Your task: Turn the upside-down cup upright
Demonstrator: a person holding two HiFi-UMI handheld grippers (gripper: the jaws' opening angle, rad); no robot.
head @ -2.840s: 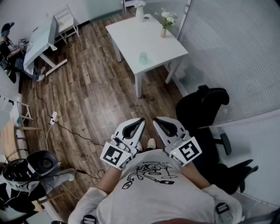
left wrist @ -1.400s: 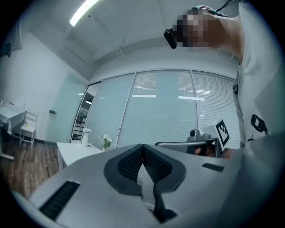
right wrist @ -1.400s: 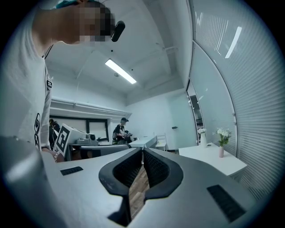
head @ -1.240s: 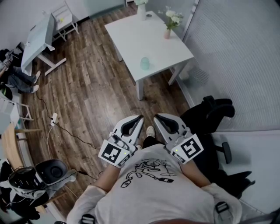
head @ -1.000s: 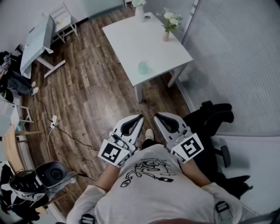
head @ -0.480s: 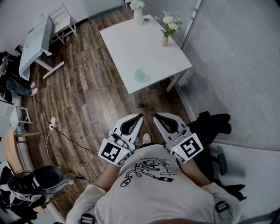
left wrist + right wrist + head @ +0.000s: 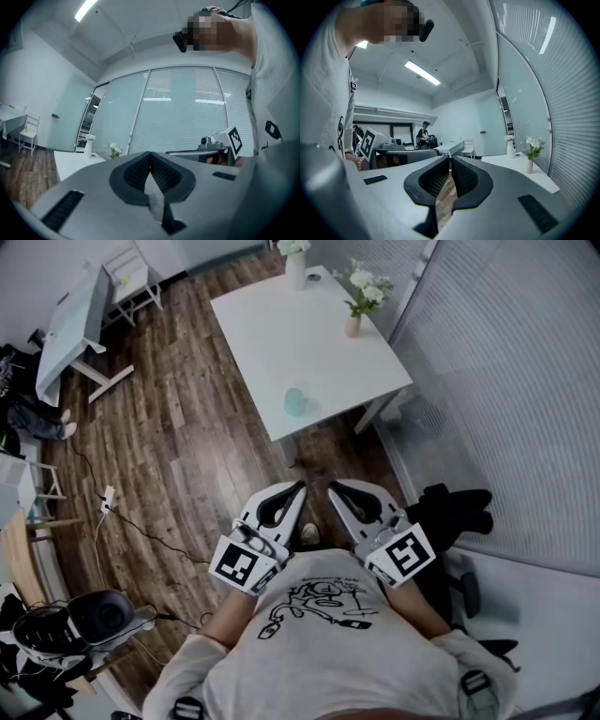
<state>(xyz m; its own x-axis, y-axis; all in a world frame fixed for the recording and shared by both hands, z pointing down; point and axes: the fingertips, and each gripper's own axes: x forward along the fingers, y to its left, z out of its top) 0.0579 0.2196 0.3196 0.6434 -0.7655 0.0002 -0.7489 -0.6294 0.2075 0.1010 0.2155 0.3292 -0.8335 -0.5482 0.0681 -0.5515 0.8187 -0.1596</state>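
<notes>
The wood floor (image 7: 187, 456) spreads below you, and the white counter (image 7: 309, 343) stands ahead. A black office chair (image 7: 450, 507) sits at your right. You hold the left hand-held gripper (image 7: 301, 487) and the right hand-held gripper (image 7: 331, 487) side by side, pointing toward the counter and well short of it. Each has its jaws closed together on nothing. A white vase (image 7: 294, 268) stands at the counter's far edge, and a pink vase of flowers (image 7: 352, 324) stands near its right edge. The pale green cup (image 7: 295, 401) stands near the near edge, toward the near left corner.
</notes>
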